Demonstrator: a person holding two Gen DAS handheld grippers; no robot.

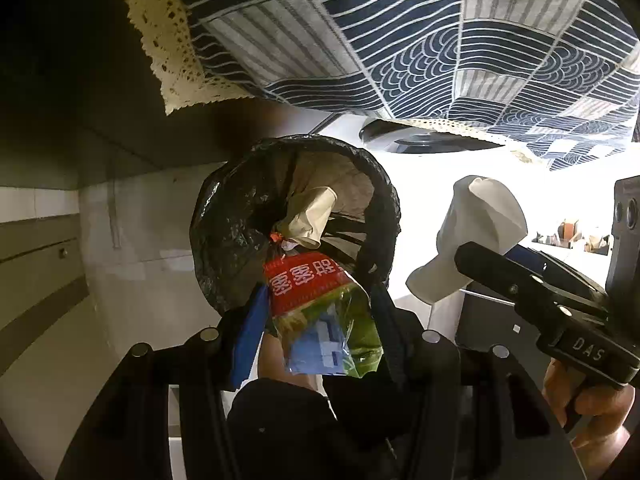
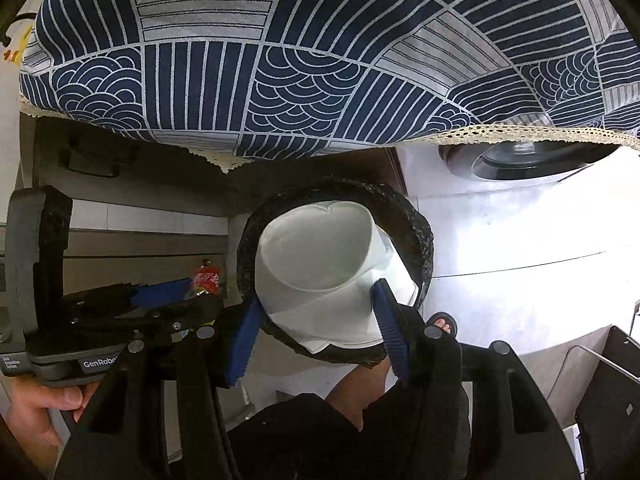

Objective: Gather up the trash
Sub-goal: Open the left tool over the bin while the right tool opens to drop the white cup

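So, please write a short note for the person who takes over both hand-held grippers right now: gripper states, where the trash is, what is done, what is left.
Left hand-held gripper: a red and green snack wrapper between its pads, over the black-lined trash bin.
Right hand-held gripper: shut on a crushed white paper cup, also above the bin.
Done: both pieces picked up and brought to the bin, which already holds some trash.
Left: drop the wrapper and the cup in, then look for more.

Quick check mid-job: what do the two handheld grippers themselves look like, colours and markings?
Both are black, angular frames with round silver bolts. The left gripper and the right gripper each carry blue ribbed pads on their fingers. The left's body reads "GenRobot"; the right's reads "DAS". The hands wear no gloves.
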